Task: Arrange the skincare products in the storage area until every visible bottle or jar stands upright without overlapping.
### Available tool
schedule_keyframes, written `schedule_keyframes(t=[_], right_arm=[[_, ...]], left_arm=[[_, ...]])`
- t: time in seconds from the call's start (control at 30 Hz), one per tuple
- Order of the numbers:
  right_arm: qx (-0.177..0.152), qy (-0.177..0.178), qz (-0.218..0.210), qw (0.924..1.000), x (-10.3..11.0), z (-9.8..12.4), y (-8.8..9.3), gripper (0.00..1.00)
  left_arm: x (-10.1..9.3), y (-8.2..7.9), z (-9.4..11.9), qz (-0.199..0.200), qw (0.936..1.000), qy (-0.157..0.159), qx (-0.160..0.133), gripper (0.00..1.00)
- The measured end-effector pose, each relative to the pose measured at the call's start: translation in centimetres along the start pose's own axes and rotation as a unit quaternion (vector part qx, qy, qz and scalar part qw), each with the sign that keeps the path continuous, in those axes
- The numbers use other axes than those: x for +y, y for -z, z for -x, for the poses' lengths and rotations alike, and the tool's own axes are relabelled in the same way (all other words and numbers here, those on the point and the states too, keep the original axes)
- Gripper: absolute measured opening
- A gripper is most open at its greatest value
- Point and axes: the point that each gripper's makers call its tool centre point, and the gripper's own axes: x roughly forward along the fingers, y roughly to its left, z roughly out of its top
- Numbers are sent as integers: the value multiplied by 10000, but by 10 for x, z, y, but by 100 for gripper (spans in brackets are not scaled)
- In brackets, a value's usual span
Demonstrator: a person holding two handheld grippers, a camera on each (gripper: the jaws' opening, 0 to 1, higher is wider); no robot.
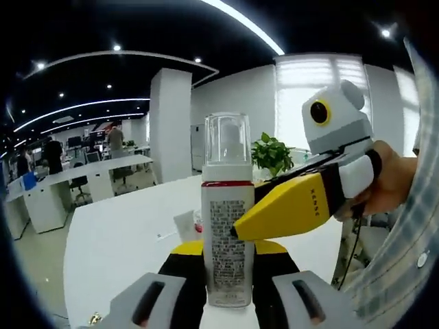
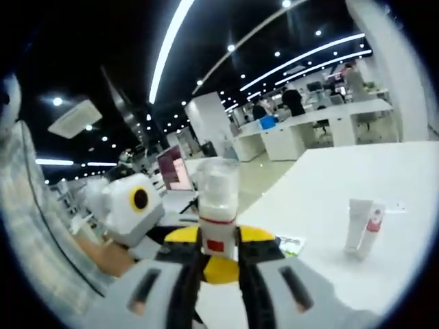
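A white pump bottle point(image 1: 228, 240) with a clear cap and a red band stands upright between my left gripper's point(image 1: 228, 274) black-and-yellow jaws, which are shut on its lower body. My right gripper point(image 1: 236, 229) comes in from the right in a person's hand point(image 1: 384, 181). One of its yellow jaws lies across the bottle's side, and the other is hidden behind. In the right gripper view the same bottle point(image 2: 218, 205) sits between my right gripper's point(image 2: 218, 264) jaws, shut on it. My left gripper's body point(image 2: 130, 205) shows at the left.
The white table point(image 2: 322, 205) stretches to the right, with two small white tubes point(image 2: 361, 233) standing on it, one red-capped. A potted plant point(image 1: 271, 155) stands at the table's far edge. Office desks point(image 1: 89, 175) and people are further off.
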Motion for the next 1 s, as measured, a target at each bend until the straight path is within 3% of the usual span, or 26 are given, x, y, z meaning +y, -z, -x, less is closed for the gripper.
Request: schedule_keyframes(t=[0.13, 0.27, 0.47, 0.57, 0.73, 1.0], right_arm=[[-21, 51, 13, 10000, -7, -2, 6, 16], [13, 179, -43, 9998, -19, -6, 15, 16], [61, 305, 175, 9994, -36, -12, 18, 16], [148, 544, 480, 9973, -57, -15, 22, 16], [234, 754, 609, 9950, -88, -22, 35, 16], [208, 1536, 685, 9855, -159, -23, 54, 17]], left_arm=[[5, 9, -1, 260, 9996, -37, 71, 25], [11, 28, -4, 288, 9989, -97, 348, 36], [25, 48, 2, 566, 9962, -247, 616, 37], [31, 59, 7, 644, 9936, -335, 861, 37], [41, 70, 19, 838, 9896, -566, 1024, 44], [48, 81, 38, 1131, 9829, -961, 1092, 44]])
